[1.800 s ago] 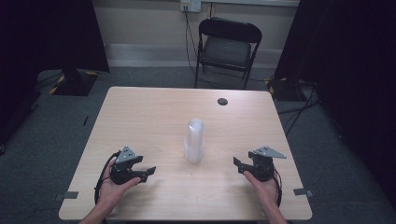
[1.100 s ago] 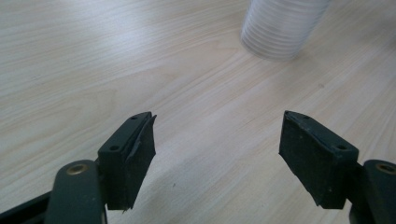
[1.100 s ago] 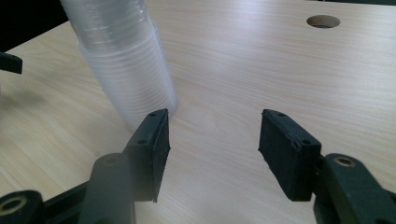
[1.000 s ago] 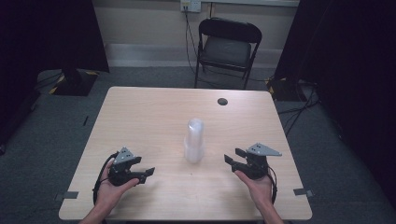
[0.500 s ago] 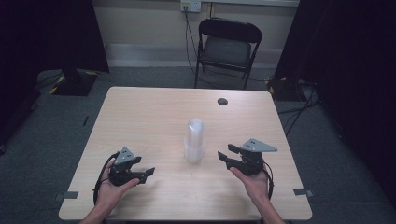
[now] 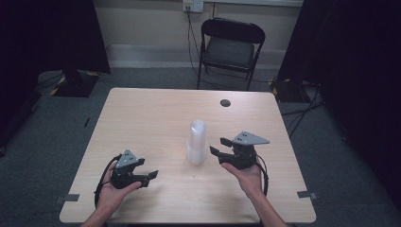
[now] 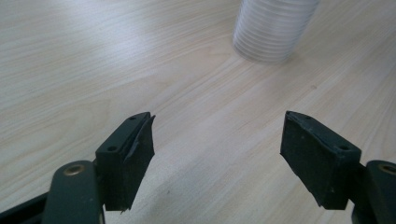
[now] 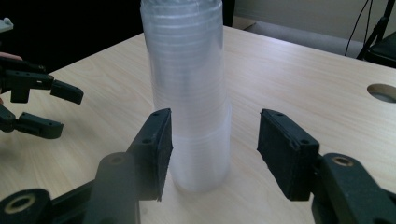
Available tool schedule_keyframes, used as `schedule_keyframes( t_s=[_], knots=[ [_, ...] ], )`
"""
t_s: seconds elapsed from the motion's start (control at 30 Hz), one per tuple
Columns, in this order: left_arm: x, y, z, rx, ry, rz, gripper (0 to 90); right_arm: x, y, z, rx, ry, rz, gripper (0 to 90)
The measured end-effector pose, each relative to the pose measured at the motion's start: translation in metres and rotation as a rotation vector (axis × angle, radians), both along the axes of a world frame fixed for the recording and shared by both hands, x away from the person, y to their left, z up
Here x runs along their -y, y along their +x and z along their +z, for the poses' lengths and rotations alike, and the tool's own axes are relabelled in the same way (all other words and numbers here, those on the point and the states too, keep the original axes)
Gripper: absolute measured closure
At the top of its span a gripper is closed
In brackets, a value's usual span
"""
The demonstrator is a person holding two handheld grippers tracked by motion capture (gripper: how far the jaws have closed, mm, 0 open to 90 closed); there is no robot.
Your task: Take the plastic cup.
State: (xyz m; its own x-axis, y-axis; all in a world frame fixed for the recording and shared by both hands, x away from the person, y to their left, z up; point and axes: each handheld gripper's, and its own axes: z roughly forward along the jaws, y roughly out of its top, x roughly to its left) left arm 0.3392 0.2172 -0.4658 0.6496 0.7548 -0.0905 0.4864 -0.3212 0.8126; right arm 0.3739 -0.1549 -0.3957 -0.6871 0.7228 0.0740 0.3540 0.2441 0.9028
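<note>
Left gripper (image 6: 150,175), cradled in the upturned left hand (image 6: 111,191), points toward 3 o'clock with jaws spread wide. Right gripper (image 6: 220,146), in the right hand (image 6: 247,176), points toward 9 o'clock, jaws parted and gripping nothing.

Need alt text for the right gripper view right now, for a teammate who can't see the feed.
The right hand-held gripper points at an upright stack of clear plastic cups on the wooden table; its two black jaws stand apart, not touching the stack. The left hand-held gripper shows at the left edge, and a round hole sits in the tabletop at right.
</note>
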Motion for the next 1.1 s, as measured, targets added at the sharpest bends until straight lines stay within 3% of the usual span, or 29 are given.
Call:
schedule_keyframes(
  t_s=[0.43, 0.53, 0.87, 1.1],
  knots=[
    [-0.001, 0.001, -0.002, -0.011, 0.018, 0.018, 22.1, -0.022, 0.017, 0.006, 0.018, 0.017, 0.040, 28.6],
    [0.000, 0.001, -0.003, -0.017, 0.017, 0.016, 22.1, -0.028, 0.026, 0.004, -0.012, 0.021, 0.047, 21.2],
    [-0.001, 0.001, -0.003, -0.021, 0.007, 0.005, 22.0, -0.044, 0.043, 0.000, -0.010, 0.009, 0.075, 17.3],
    [-0.001, 0.002, -0.005, -0.026, 0.014, 0.009, 22.0, -0.051, 0.051, -0.009, -0.012, 0.003, 0.093, 21.8]
  ],
)
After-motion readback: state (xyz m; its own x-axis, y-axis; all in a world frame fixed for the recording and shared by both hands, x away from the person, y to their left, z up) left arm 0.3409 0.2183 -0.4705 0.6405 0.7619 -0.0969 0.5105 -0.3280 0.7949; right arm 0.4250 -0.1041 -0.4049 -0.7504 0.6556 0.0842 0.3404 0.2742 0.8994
